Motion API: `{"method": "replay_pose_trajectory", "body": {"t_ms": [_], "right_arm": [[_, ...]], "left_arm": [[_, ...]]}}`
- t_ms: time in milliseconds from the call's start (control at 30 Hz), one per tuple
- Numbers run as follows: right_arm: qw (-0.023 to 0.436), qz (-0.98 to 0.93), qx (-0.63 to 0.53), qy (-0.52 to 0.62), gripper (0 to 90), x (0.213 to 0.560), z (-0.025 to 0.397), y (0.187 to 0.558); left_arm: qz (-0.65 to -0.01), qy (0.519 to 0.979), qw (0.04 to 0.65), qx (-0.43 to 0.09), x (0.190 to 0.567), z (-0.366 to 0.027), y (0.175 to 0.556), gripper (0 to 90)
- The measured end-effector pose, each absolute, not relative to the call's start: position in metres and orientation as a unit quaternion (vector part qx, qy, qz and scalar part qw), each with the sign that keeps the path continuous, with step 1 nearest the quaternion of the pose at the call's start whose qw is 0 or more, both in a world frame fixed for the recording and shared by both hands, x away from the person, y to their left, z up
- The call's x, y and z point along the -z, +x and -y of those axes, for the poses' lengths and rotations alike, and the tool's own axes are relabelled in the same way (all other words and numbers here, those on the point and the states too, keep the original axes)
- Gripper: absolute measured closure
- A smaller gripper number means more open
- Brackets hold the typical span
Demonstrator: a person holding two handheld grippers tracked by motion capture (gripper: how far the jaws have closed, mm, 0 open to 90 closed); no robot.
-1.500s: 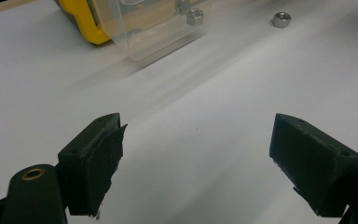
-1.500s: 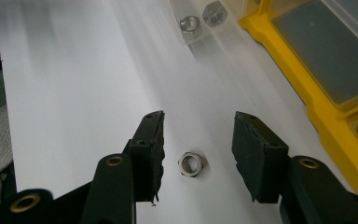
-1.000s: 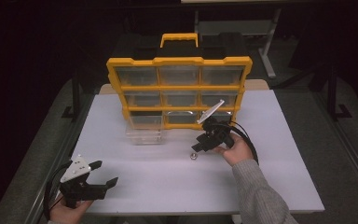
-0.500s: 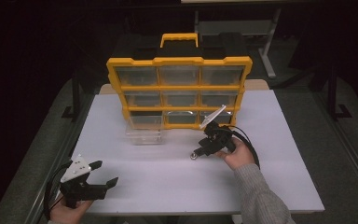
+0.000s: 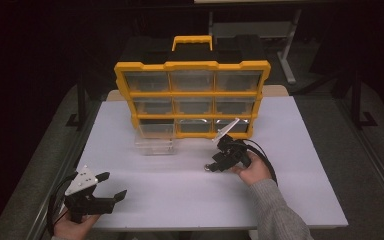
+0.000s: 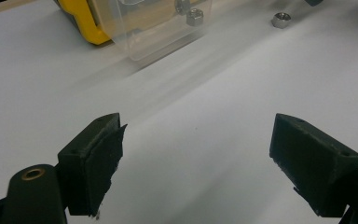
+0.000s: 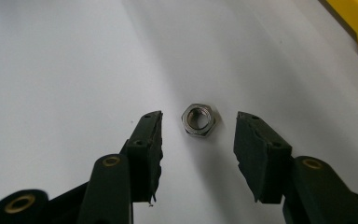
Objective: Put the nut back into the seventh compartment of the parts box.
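Note:
A steel hex nut [image 7: 198,120] lies flat on the white table [image 5: 190,185], small in the high view [image 5: 207,168]. My right gripper [image 7: 196,135] is open, its jaws low on either side of the nut without touching it; in the high view it sits at centre right [image 5: 214,165]. A clear plastic drawer [image 5: 154,145] with nuts inside [image 6: 195,16] rests on the table in front of the yellow organizer [image 5: 192,97]. My left gripper [image 5: 114,192] stands open near the front left edge, holding nothing [image 6: 196,154].
The yellow organizer has several clear drawers and a black back with a yellow handle [image 5: 192,40]. The same loose nut [image 6: 281,19] shows far off in the left gripper view. Dark floor and table legs surround the table.
My right gripper has dropped lower and moved slightly left, its jaws now around the nut. The left gripper has stayed put.

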State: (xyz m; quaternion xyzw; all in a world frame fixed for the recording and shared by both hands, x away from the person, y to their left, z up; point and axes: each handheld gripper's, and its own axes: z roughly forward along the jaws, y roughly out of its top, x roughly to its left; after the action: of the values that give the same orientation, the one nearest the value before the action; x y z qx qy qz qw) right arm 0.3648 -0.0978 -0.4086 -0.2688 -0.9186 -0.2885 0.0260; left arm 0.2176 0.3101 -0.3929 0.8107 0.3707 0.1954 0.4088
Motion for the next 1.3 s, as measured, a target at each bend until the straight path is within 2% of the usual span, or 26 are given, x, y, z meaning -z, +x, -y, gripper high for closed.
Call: {"method": "replay_pose_trajectory", "body": {"t_ms": [533,933,1300], "right_arm": [[0.007,0.932,0.277,-0.232,54.9,0.424,0.079,0.369],[-0.015,0.943,0.254,-0.213,65.1,0.430,0.068,0.368],[-0.017,0.943,0.254,-0.213,68.9,0.430,0.069,0.369]], "left_arm": [[-0.368,0.814,0.405,-0.197,0.393,-0.310,0.218,16.8],[-0.370,0.812,0.407,-0.195,0.393,-0.310,0.217,16.7],[-0.371,0.810,0.411,-0.196,0.393,-0.309,0.217,16.7]]}}
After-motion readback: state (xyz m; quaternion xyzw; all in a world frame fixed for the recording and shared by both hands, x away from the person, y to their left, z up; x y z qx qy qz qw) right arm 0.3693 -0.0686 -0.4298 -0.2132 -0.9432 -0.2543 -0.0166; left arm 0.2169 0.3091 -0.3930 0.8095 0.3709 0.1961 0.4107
